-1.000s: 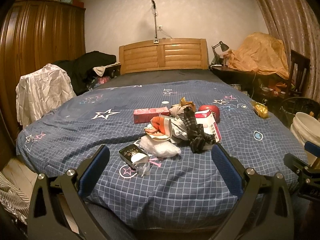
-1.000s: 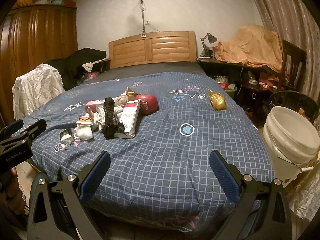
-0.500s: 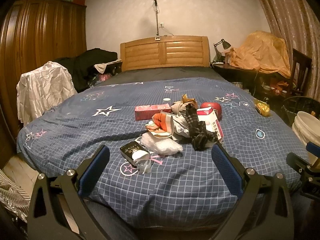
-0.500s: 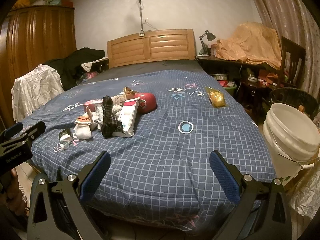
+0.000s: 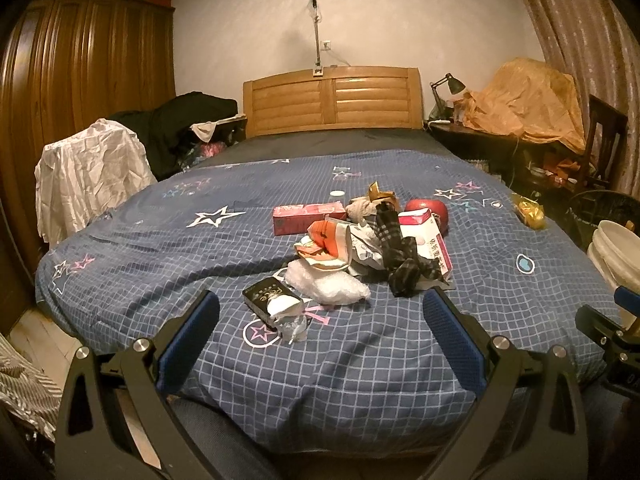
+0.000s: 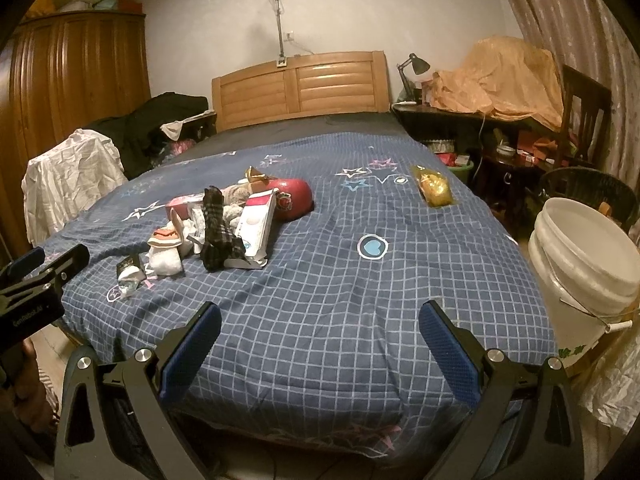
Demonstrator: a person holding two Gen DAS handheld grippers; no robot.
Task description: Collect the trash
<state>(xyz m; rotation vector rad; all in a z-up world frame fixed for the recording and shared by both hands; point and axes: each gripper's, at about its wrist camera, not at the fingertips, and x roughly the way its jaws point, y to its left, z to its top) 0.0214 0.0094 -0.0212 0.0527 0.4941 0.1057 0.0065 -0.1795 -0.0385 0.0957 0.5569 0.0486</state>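
A heap of trash (image 5: 360, 248) lies mid-bed on the blue checked cover: a pink box (image 5: 308, 218), a red round pack (image 5: 430, 212), a white-red carton (image 5: 430, 240), a dark checked cloth (image 5: 400, 256), a white plastic wad (image 5: 328, 284) and a small black pack (image 5: 266, 296). The same heap (image 6: 224, 224) shows left of centre in the right wrist view. A gold wrapper (image 6: 434, 186) lies apart near the bed's right edge. A white bucket (image 6: 588, 264) stands on the floor to the right. My left gripper (image 5: 320, 330) and right gripper (image 6: 320, 332) hover open over the bed's foot, both holding nothing.
Beyond the bed stands a wooden headboard (image 5: 334, 100). A wardrobe (image 5: 80, 80) and a chair draped in white cloth (image 5: 88, 172) stand on the left. On the right are a cluttered desk (image 6: 500, 120), a dark chair (image 6: 586, 108) and a black basket (image 6: 592, 192).
Both views have shifted slightly; the scene sits a little lower in the frames, as if the grippers tilted up or rose. Nothing on the bed has moved, and both grippers stay open.
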